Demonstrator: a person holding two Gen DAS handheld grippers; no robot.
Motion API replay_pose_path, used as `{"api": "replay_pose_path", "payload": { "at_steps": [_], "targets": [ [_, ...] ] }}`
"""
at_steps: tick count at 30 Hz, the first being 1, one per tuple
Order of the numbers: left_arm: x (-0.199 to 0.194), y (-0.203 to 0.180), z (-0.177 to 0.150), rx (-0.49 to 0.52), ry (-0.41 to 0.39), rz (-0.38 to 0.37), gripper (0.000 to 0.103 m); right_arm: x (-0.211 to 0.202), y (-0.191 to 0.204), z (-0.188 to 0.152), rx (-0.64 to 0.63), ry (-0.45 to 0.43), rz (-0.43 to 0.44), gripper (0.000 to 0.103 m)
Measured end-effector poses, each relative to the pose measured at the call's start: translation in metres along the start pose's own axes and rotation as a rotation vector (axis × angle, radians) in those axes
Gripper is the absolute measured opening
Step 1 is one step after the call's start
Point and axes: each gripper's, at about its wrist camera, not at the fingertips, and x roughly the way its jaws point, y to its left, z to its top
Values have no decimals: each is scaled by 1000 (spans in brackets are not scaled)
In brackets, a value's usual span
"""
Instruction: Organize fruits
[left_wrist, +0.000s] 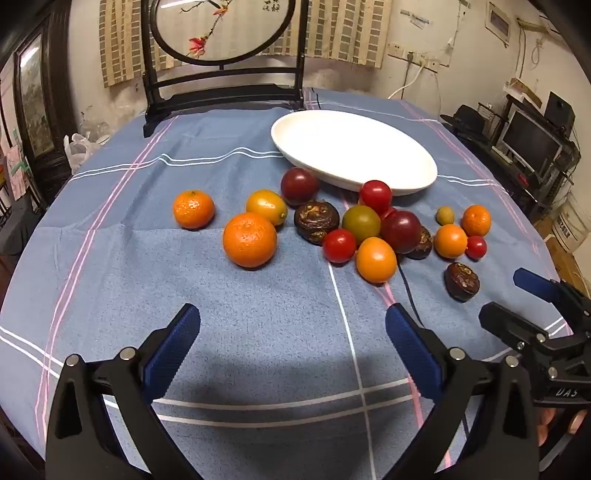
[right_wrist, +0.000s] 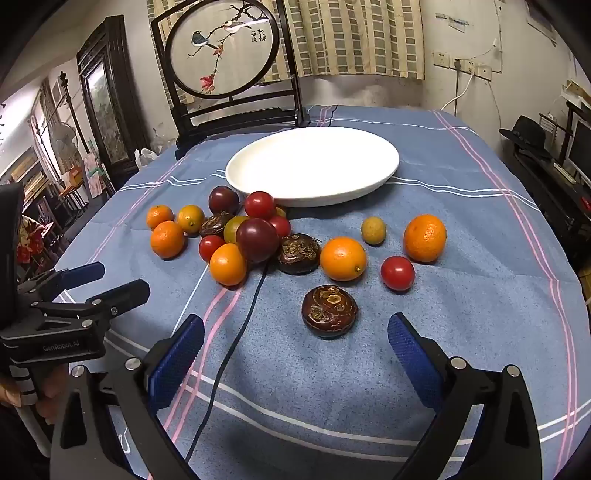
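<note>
Several fruits lie loose on the blue cloth in front of an empty white plate, also in the right wrist view: mandarins, kumquats, red cherry tomatoes, dark plums and brown water chestnuts. My left gripper is open and empty, short of the nearest mandarin. My right gripper is open and empty, with a water chestnut just beyond its fingertips. The right gripper shows in the left wrist view, the left in the right wrist view.
A black cable runs across the cloth from the fruit pile toward me. A dark wooden screen with a round bird painting stands at the table's far edge. Shelves with a monitor are off to the right.
</note>
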Motion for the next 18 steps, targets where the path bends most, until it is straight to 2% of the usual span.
{"api": "replay_pose_path", "payload": {
  "at_steps": [3, 6, 18],
  "targets": [
    [-4, 1, -3, 12, -16, -11, 98, -2, -1, 0, 4, -1, 1, 100],
    [3, -1, -2, 6, 21, 5, 98, -3, -2, 1, 5, 5, 4, 100],
    [5, 1, 2, -10, 23, -7, 98, 2, -6, 1, 24, 4, 4, 100]
  ]
}}
